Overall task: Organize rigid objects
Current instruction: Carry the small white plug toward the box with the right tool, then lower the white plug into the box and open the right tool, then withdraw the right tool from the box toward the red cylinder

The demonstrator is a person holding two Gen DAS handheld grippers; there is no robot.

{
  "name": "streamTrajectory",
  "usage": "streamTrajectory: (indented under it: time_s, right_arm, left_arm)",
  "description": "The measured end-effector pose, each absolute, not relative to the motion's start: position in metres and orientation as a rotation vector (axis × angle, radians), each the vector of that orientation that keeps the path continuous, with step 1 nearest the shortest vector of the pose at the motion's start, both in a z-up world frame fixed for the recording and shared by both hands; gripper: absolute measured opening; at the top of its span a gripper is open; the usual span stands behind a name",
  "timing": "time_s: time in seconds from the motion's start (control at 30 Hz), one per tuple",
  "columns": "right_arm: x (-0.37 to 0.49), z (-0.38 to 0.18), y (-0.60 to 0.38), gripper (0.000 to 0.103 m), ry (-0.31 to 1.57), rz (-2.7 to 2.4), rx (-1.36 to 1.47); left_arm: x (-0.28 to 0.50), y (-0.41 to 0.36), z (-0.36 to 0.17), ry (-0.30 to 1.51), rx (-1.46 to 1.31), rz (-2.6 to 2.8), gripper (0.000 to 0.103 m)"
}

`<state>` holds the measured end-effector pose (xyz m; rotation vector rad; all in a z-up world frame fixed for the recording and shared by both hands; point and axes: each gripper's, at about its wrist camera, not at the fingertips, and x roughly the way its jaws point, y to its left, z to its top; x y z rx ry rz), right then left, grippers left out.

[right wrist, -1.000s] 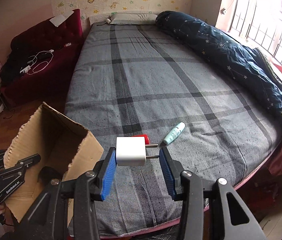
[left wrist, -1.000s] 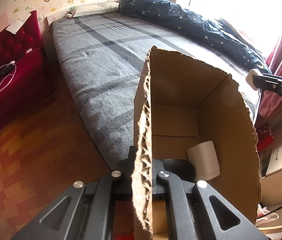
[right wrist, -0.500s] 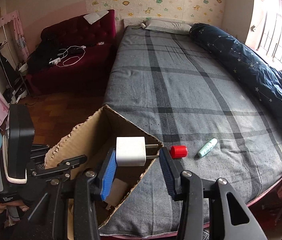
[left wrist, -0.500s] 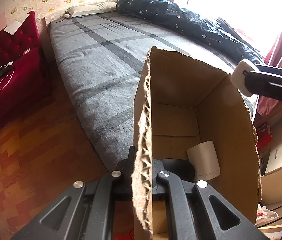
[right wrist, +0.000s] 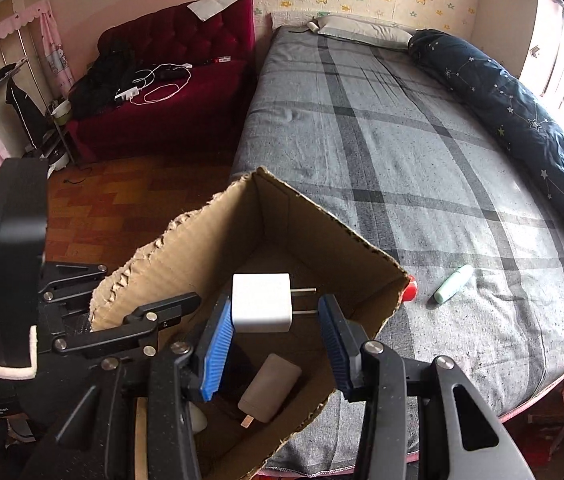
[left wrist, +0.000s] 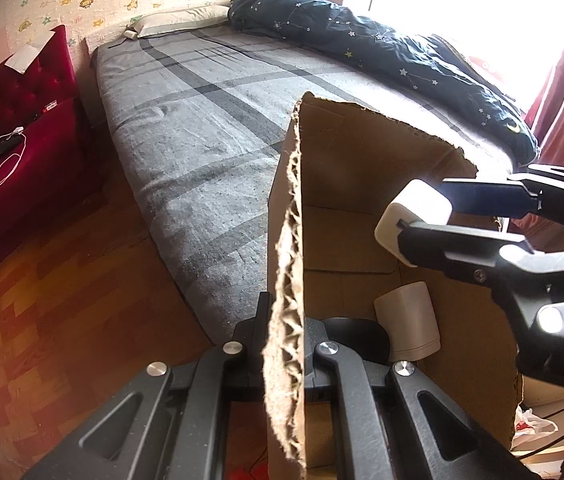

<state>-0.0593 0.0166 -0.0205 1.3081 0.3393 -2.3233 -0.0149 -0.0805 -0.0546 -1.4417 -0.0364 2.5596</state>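
Note:
My left gripper [left wrist: 288, 344] is shut on the torn wall of an open cardboard box [left wrist: 362, 184] and holds it up beside the bed. My right gripper [right wrist: 273, 320] is shut on a white plug charger [right wrist: 261, 302] and holds it over the box opening [right wrist: 282, 236]; the charger also shows in the left wrist view [left wrist: 414, 216]. Inside the box lie a pale rounded block [right wrist: 269, 386] and a dark object. A red-capped item [right wrist: 410, 292] and a mint green tube [right wrist: 452, 284] lie on the grey plaid bed [right wrist: 402, 140].
A dark blue starry duvet [right wrist: 522, 100] runs along the bed's right side. A red sofa [right wrist: 161, 92] with cables and clothes stands left of the bed. Wooden floor [left wrist: 41, 300] lies between the sofa and the bed.
My right gripper has carried the charger leftward from above the bed to over the box opening. The left gripper has kept its hold on the box wall.

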Motion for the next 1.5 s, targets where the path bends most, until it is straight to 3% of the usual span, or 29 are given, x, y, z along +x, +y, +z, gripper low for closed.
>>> streamTrajectory:
  time_s: [0.43,0.47,0.53,0.63,0.73,1.13,1.5]
  right_arm:
    - [-0.062,-0.024,0.014,0.049,0.341,-2.319,1.315]
    - [-0.062,-0.023,0.015,0.052,0.334,-2.325,1.31]
    - [-0.062,-0.02,0.016,0.072,0.331,-2.347,1.298]
    - [-0.063,-0.014,0.021,0.094,0.303,-2.382,1.274]
    - [-0.064,-0.01,0.025,0.102,0.323,-2.416,1.268]
    - [-0.069,-0.008,0.035,0.103,0.322,-2.46,1.291]
    - [-0.091,0.012,0.075,0.103,0.2,-2.561,1.298]
  left_arm:
    - [-0.013,-0.079,-0.056,-0.022,-1.441,2.552,0.007]
    - [-0.012,-0.078,-0.056,-0.015,-1.446,2.552,0.007]
    - [-0.012,-0.079,-0.057,-0.027,-1.447,2.552,0.007]
    - [-0.011,-0.08,-0.057,-0.035,-1.449,2.555,0.007]
    - [-0.011,-0.08,-0.056,-0.031,-1.449,2.56,0.007]
    - [-0.014,-0.081,-0.054,-0.037,-1.448,2.562,0.007]
    - [-0.016,-0.086,-0.054,-0.045,-1.451,2.571,0.007]
